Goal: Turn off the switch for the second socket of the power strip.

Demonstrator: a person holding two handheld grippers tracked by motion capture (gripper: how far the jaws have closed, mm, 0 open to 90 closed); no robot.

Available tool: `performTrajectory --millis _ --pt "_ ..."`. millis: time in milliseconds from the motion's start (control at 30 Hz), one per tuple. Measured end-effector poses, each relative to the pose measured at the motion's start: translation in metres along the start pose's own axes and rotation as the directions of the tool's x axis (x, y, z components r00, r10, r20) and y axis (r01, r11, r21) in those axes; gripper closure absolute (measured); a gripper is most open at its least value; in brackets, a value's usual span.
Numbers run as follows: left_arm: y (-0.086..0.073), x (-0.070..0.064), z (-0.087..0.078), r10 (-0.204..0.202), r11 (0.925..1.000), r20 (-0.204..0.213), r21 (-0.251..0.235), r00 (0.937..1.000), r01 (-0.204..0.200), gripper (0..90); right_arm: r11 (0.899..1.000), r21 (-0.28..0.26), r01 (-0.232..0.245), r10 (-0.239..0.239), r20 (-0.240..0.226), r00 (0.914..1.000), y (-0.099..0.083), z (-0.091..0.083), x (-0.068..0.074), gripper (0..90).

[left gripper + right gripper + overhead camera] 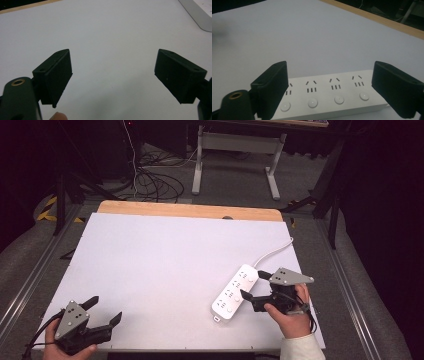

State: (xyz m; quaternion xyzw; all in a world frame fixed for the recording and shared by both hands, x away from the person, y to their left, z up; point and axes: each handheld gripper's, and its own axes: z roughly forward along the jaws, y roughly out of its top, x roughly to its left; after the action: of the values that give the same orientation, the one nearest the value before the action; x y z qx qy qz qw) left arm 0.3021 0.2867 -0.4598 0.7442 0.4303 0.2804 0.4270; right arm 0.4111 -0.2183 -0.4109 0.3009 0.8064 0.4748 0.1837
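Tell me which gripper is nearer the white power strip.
Right. The right gripper sits open right beside the power strip, its fingers spread along the strip's length. The left gripper rests open at the table's near left corner, well away from it.

The power strip (235,291) lies on the worktop (165,255), near right — right gripper (255,287) just beside it, left gripper (104,310) well apart, near left.

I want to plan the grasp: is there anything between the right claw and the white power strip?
Nothing visible. The open right claw faces the long white plastic power strip directly; in the right gripper view its black jaws frame the strip's row of sockets and buttons.
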Motion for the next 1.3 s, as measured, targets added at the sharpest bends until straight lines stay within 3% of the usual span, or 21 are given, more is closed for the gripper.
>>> performTrajectory --millis 300,433,1033,1300 --pt "0.000 -0.001 0.000 0.004 1.0000 0.005 -0.003 1.0000 -0.004 15.2 1.000 -0.024 -0.005 0.003 -0.058 0.9983 -0.020 -0.013 -0.004 6.2" --pt "0.000 -0.001 0.000 0.001 1.0000 0.009 -0.003 1.0000 -0.001 14.9 1.000 -0.015 -0.014 0.013 -0.060 0.9981 -0.035 -0.015 -0.008 6.0" --pt "0.000 0.000 -0.004 -0.001 0.9999 0.025 0.010 0.9997 0.001 14.5 0.999 -0.016 -0.036 0.035 -0.080 0.9962 -0.072 -0.013 -0.010 6.0" --pt "-0.003 -0.001 -0.007 0.007 1.0000 0.027 0.005 0.9996 -0.007 14.6 0.999 0.023 -0.027 0.028 -0.068 0.9973 -0.086 -0.009 -0.006 6.0"
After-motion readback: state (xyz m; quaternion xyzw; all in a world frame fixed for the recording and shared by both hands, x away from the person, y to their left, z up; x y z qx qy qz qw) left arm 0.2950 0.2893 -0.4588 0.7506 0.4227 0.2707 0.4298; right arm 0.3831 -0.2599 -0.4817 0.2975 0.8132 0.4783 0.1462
